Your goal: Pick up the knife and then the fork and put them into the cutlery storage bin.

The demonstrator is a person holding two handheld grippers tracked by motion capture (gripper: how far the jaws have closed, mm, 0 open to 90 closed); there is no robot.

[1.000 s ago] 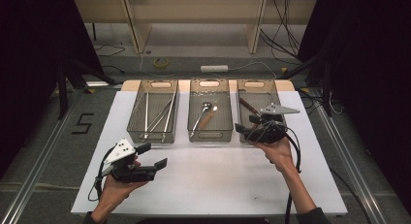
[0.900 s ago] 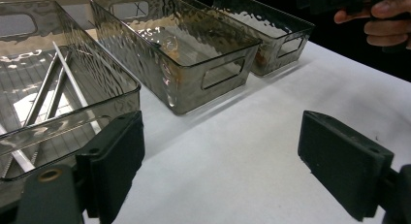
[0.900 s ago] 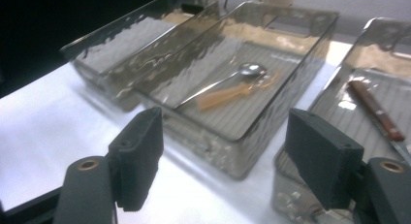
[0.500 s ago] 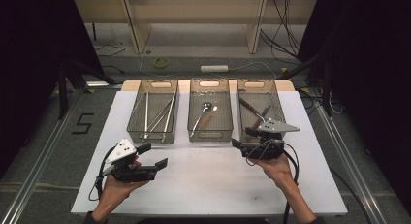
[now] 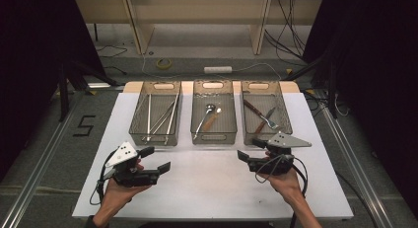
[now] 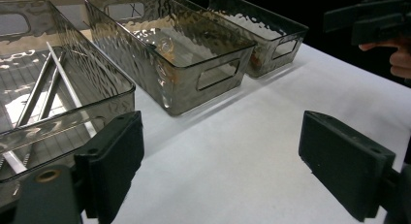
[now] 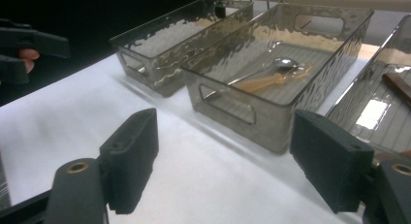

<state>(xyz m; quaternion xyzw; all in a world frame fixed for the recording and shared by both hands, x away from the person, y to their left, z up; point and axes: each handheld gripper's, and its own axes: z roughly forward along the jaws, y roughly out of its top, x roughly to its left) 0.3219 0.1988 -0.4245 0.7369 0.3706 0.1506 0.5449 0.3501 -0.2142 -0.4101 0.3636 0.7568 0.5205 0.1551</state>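
Three clear plastic bins stand in a row at the back of the white table (image 5: 207, 188). The left bin (image 5: 163, 86) holds long metal sticks (image 5: 149, 117), the middle bin (image 5: 213, 85) spoons (image 5: 204, 120), the right bin (image 5: 259, 86) a fork (image 5: 269, 121) and a brown-handled knife (image 5: 252, 108). My left gripper (image 5: 155, 159) hovers open in front of the left bin, nothing between its jaws (image 6: 228, 161). My right gripper (image 5: 250, 149) sits just in front of the right bin; its jaws have just been opening and stand wide with nothing between them (image 7: 230, 158).
Bare white tabletop lies between the two hands and in front of the bins. The floor beyond the table carries cables, a roll of tape (image 5: 164, 63) and wooden furniture legs. Dark curtains flank both sides.
My right gripper has drawn back from the right bin's front toward the near edge, sinking a little, its jaws spreading. The left hand has stayed put.
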